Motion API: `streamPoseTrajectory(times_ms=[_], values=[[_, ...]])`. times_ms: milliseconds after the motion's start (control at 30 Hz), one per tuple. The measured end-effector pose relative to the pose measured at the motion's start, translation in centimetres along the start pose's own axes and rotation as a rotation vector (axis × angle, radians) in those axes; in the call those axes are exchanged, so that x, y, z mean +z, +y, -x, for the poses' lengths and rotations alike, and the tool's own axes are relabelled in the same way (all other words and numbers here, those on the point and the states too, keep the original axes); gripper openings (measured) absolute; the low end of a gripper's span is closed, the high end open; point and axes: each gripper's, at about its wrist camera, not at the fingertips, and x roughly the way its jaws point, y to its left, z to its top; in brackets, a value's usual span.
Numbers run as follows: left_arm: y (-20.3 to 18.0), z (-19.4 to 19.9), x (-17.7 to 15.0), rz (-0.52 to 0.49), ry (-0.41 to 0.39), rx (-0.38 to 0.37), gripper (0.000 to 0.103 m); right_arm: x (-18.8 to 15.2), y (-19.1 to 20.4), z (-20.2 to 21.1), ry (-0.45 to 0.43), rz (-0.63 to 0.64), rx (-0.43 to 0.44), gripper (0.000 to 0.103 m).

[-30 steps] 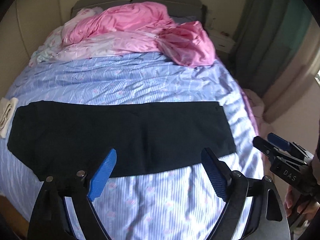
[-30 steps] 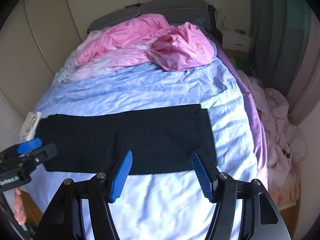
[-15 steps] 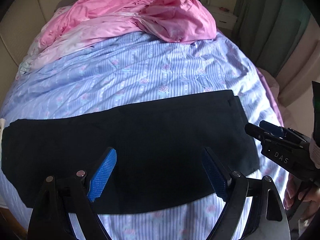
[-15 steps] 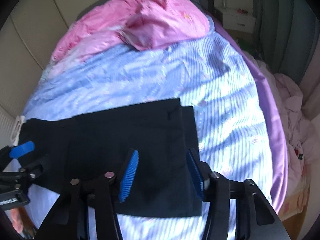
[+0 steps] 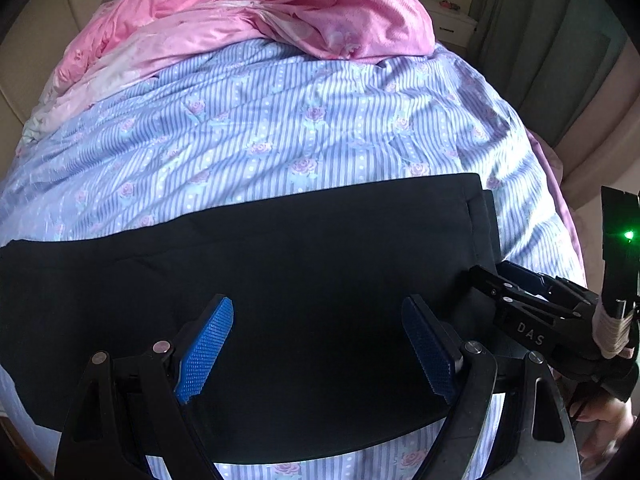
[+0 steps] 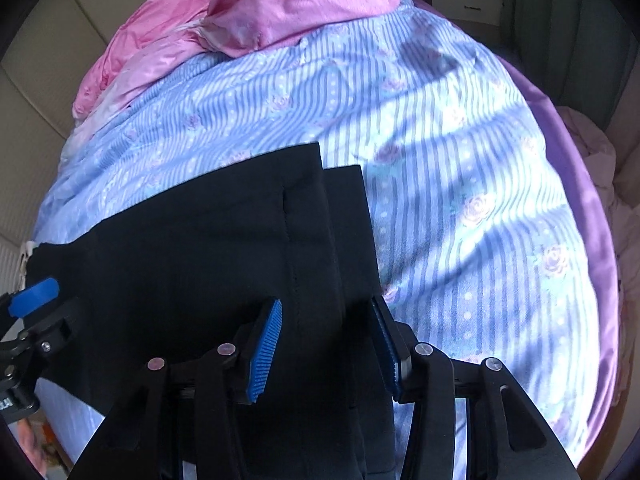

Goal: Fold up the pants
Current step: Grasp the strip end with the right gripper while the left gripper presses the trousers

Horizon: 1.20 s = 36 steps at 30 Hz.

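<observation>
Two blue-padded tongs hover over flat black fabric pants (image 5: 320,300) on a blue striped bed (image 5: 280,128). Left tongs (image 5: 318,354) gape wide, grasping nothing. Right tongs (image 6: 326,354), at their 3 o'clock, have just been narrowing, pads astride the pants' edge, not pinching.

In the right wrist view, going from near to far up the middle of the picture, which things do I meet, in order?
right gripper → black pants → blue striped bed cover → pink quilt
</observation>
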Motion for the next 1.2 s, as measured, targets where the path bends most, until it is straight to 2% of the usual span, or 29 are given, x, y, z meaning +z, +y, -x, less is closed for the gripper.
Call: streamPoseTrajectory(times_ms=[100, 167, 233, 267, 300, 433, 567, 733, 867, 1067, 1100, 1167, 1200], values=[[0.0, -0.4, -0.3, 0.000, 0.014, 0.000, 0.086, -0.5, 0.1, -0.4, -0.003, 0.004, -0.021, 0.040], [-0.1, -0.5, -0.4, 0.004, 0.023, -0.006, 0.086, -0.6, 0.2, -0.4, 0.003, 0.014, -0.023, 0.026], [-0.2, -0.5, -0.5, 0.003, 0.028, -0.007, 0.086, -0.5, 0.4, -0.3, 0.008, 0.029, -0.038, 0.022], [-0.3, -0.4, -0.5, 0.001, 0.028, -0.008, 0.086, -0.4, 0.4, -0.3, 0.012, 0.034, -0.046, 0.009], [-0.4, -0.3, -0.5, -0.001, 0.027, -0.010, 0.086, -0.2, 0.3, 0.1, 0.014, 0.031, -0.062, 0.004], [-0.6, 0.2, -0.2, -0.009, 0.018, -0.021, 0.086, -0.4, -0.4, 2.2, 0.003, -0.012, -0.024, 0.004], [-0.9, 0.4, -0.1, -0.021, 0.012, -0.024, 0.086, -1.1, -1.0, 2.6, 0.011, -0.021, -0.030, 0.004], [-1.3, 0.4, -0.3, -0.050, 0.008, -0.012, 0.086, -1.3, -0.7, 1.9, 0.019, 0.032, -0.089, 0.003], [-1.3, 0.3, -0.4, -0.054, 0.008, -0.010, 0.086, -1.0, -0.7, 2.3, -0.020, 0.036, -0.141, 0.003], [-1.2, 0.3, -0.6, -0.040, 0.008, -0.014, 0.086, -1.2, -1.5, 1.9, -0.006, -0.003, -0.102, 0.005], [-1.2, 0.4, -0.7, -0.044, 0.007, -0.013, 0.086, -1.1, -1.8, 2.2, -0.008, -0.011, -0.078, 0.009], [-1.3, 0.6, -0.8, -0.050, -0.005, -0.012, 0.086, -1.1, -2.2, 2.8, -0.018, -0.022, -0.068, 0.036], [-1.4, 0.7, -0.9, -0.053, -0.009, -0.012, 0.086, -1.1, -2.4, 3.3, -0.033, -0.025, -0.039, 0.041]])
